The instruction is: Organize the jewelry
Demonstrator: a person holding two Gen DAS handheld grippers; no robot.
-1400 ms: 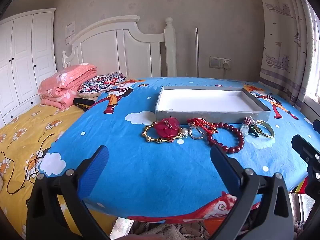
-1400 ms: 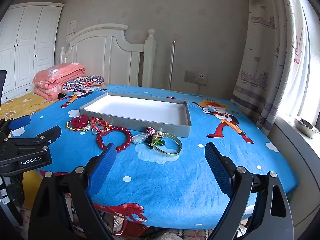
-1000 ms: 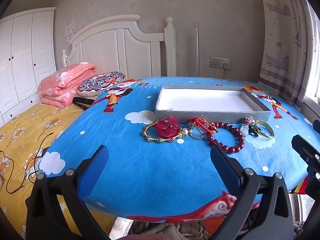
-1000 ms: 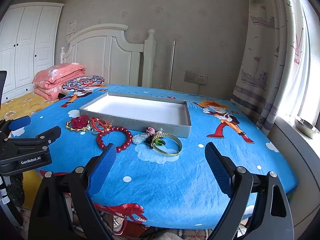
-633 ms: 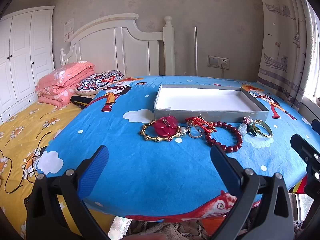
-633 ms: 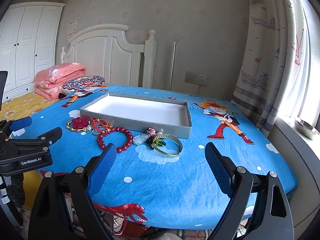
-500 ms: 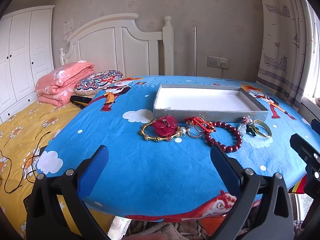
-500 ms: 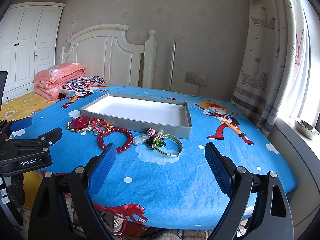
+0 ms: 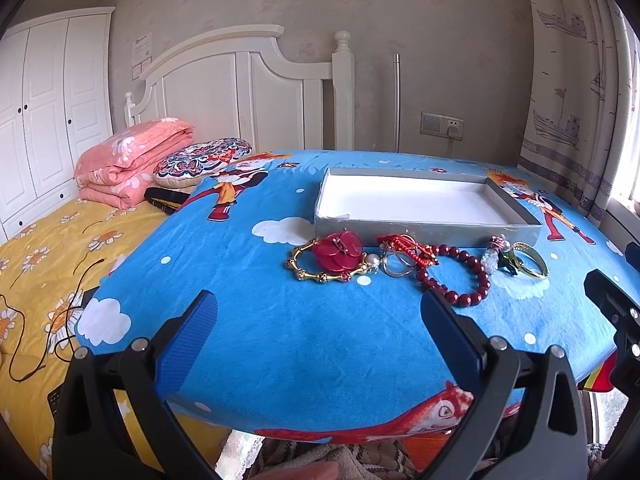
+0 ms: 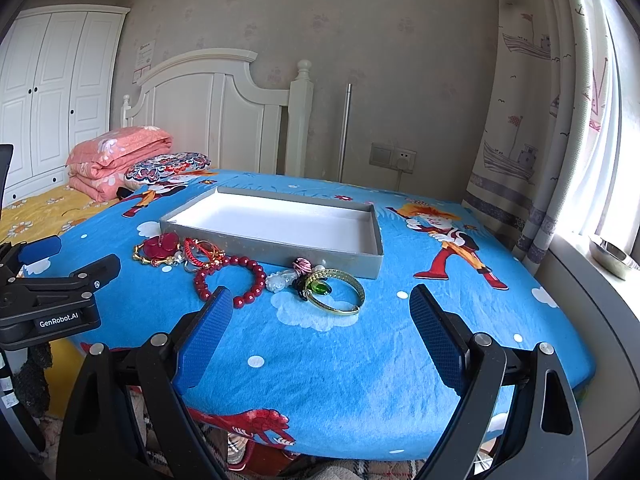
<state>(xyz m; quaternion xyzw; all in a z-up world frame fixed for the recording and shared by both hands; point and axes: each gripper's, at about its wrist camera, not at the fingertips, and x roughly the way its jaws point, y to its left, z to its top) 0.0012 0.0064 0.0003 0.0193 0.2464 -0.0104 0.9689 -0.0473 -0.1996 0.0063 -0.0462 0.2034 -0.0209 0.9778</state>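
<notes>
A shallow grey box [image 9: 424, 235] [image 10: 276, 245] with a white inside lies on the blue cartoon tablecloth [image 9: 320, 328]. A row of jewelry lies along its near side: a gold bangle [image 9: 320, 274] under a red flower piece [image 9: 339, 249] [image 10: 162, 245], a red cord with rings [image 9: 404, 254] [image 10: 202, 254], a dark red bead bracelet [image 9: 460, 274] [image 10: 232, 280], a pale charm [image 10: 282, 280], and a gold bangle with a green stone [image 9: 528, 264] [image 10: 334, 290]. My left gripper [image 9: 318, 332] and my right gripper [image 10: 320, 332] both stand open over the table's near edge, short of the jewelry.
A bed with a yellow flowered sheet [image 9: 36, 264], a folded pink blanket [image 9: 132, 160] and a patterned pillow [image 9: 202, 158] stands left of the table. A curtain [image 10: 540, 120] and a windowsill with a metal bowl [image 10: 610, 254] are on the right.
Both views have shifted very slightly, so the jewelry sits a little lower and closer. Both grippers stay open and nothing on the table has moved.
</notes>
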